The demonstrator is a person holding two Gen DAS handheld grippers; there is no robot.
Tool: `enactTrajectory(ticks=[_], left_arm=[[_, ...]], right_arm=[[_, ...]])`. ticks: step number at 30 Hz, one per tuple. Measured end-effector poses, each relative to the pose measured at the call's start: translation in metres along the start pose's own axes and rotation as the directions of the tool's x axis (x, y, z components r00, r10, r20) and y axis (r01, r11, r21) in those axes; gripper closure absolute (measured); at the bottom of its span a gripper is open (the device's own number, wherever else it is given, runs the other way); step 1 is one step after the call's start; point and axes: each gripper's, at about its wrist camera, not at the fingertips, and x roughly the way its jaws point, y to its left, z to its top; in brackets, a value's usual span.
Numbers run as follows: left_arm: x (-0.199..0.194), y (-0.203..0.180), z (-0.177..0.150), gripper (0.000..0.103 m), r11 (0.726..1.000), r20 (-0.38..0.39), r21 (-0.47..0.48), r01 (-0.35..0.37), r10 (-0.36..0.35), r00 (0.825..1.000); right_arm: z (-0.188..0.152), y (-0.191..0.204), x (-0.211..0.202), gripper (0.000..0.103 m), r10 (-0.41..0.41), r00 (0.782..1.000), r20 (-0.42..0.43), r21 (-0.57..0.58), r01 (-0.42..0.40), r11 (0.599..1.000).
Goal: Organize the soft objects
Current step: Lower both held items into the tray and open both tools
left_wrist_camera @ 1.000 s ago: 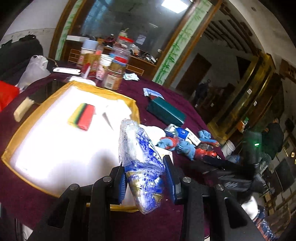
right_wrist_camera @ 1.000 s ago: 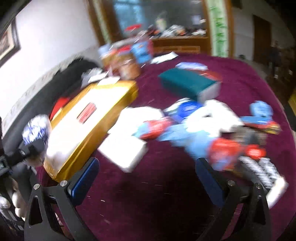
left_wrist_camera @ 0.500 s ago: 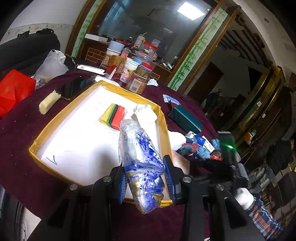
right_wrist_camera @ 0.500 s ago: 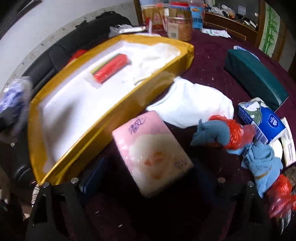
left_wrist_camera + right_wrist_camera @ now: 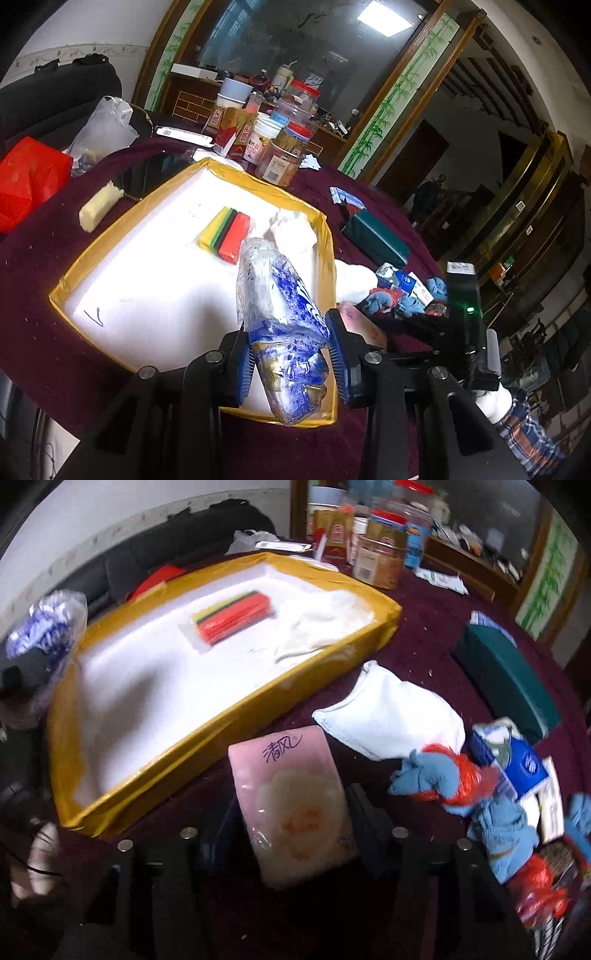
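The left gripper (image 5: 290,356) is clamped on a crinkled clear plastic packet printed in blue and gold (image 5: 284,325), its blue ribbed pads pressing both sides. The packet stands nearly upright, its top leaning away, held above the near right corner of a shallow gold-edged tray with a white floor (image 5: 62,291). Inside the tray, near its far right corner, lie a flat stack of yellow, green, black and red sponge cloths (image 5: 225,234) and a crumpled white cloth (image 5: 293,230).

The right gripper (image 5: 291,823) has its fingers on either side of a soft pink plastic tissue pack with dark handwriting on top (image 5: 293,805). The pack lies on the maroon tablecloth (image 5: 417,642), just beside the tray's long side. Blur hides whether the fingers press it. Beyond it lie a white folded cloth pouch (image 5: 391,716) and a heap of blue and red rags (image 5: 454,779).
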Motion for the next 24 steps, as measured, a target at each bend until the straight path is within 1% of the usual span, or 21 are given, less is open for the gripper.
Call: enactTrajectory(ticks=[1, 2, 4, 5, 6, 7, 8, 9, 10, 11, 13, 15, 17, 19, 20, 21, 22, 24], left_arm=[[0.000, 0.001, 0.004, 0.066, 1.000, -0.006, -0.001, -0.003, 0.003, 1.000], [0.000, 0.004, 0.010, 0.066, 1.000, -0.018, 0.003, -0.016, 0.016, 1.000], [0.005, 0.008, 0.024, 0.066, 0.997, -0.044, 0.032, -0.068, 0.070, 0.997], [0.008, 0.009, 0.029, 0.066, 0.995, -0.053, 0.044, -0.085, 0.087, 0.995], [0.017, 0.010, 0.039, 0.066, 0.991, -0.071, 0.074, -0.115, 0.120, 0.990], [0.024, 0.011, 0.044, 0.065, 0.987, -0.081, 0.094, -0.133, 0.141, 0.987], [0.032, 0.014, 0.051, 0.065, 0.982, -0.090, 0.110, -0.156, 0.166, 0.982], [0.047, 0.017, 0.061, 0.065, 0.974, -0.110, 0.129, -0.187, 0.201, 0.973], [0.059, 0.020, 0.067, 0.065, 0.970, -0.130, 0.142, -0.199, 0.217, 0.967], [0.071, 0.025, 0.073, 0.065, 0.966, -0.148, 0.147, -0.212, 0.233, 0.961], [0.095, 0.034, 0.083, 0.065, 0.959, -0.177, 0.152, -0.241, 0.266, 0.948], [0.113, 0.038, 0.091, 0.065, 0.951, -0.178, 0.166, -0.259, 0.288, 0.941], [0.131, 0.039, 0.101, 0.065, 0.942, -0.164, 0.193, -0.274, 0.307, 0.938], [0.150, 0.042, 0.111, 0.061, 0.933, -0.144, 0.212, -0.292, 0.325, 0.935], [0.158, 0.046, 0.116, 0.058, 0.932, -0.144, 0.203, -0.299, 0.331, 0.933], [0.164, 0.053, 0.121, 0.052, 0.937, -0.151, 0.176, -0.300, 0.327, 0.933], [0.167, 0.063, 0.125, 0.047, 0.949, -0.161, 0.120, -0.293, 0.309, 0.937], [0.161, 0.076, 0.126, 0.043, 0.965, -0.156, 0.028, -0.262, 0.264, 0.952]], right_arm=[[0.000, -0.003, -0.003, 0.049, 0.011, 1.000, 0.001, 0.023, -0.011, 1.000], [0.001, -0.008, -0.010, 0.049, -0.005, 1.000, 0.013, 0.050, 0.005, 0.999], [0.005, -0.018, -0.029, 0.049, -0.059, 0.997, 0.048, 0.085, 0.055, 0.995], [0.007, -0.022, -0.040, 0.049, -0.070, 0.995, 0.070, 0.106, 0.062, 0.992], [0.010, -0.027, -0.053, 0.049, -0.072, 0.993, 0.094, 0.127, 0.060, 0.990], [0.013, -0.029, -0.060, 0.049, -0.065, 0.992, 0.111, 0.139, 0.049, 0.989], [0.020, -0.029, -0.070, 0.049, -0.037, 0.991, 0.128, 0.152, 0.017, 0.988], [0.024, -0.028, -0.073, 0.049, -0.011, 0.991, 0.136, 0.158, -0.011, 0.987], [0.031, -0.025, -0.075, 0.049, 0.034, 0.989, 0.141, 0.166, -0.058, 0.984], [0.039, -0.020, -0.073, 0.049, 0.082, 0.987, 0.139, 0.172, -0.105, 0.979], [0.056, -0.006, -0.059, 0.049, 0.152, 0.981, 0.120, 0.169, -0.171, 0.971], [0.069, 0.007, -0.046, 0.049, 0.169, 0.981, 0.097, 0.152, -0.182, 0.971], [0.086, 0.022, -0.024, 0.049, 0.159, 0.986, 0.058, 0.131, -0.166, 0.977], [0.096, 0.030, -0.002, 0.049, 0.152, 0.988, 0.019, 0.123, -0.153, 0.981], [0.098, 0.033, 0.006, 0.049, 0.144, 0.989, 0.006, 0.124, -0.144, 0.982], [0.105, 0.034, 0.021, 0.049, 0.131, 0.991, -0.019, 0.128, -0.127, 0.984], [0.106, 0.035, 0.028, 0.049, 0.122, 0.992, -0.033, 0.132, -0.117, 0.984], [0.111, 0.031, 0.042, 0.049, 0.102, 0.993, -0.059, 0.147, -0.092, 0.985]])
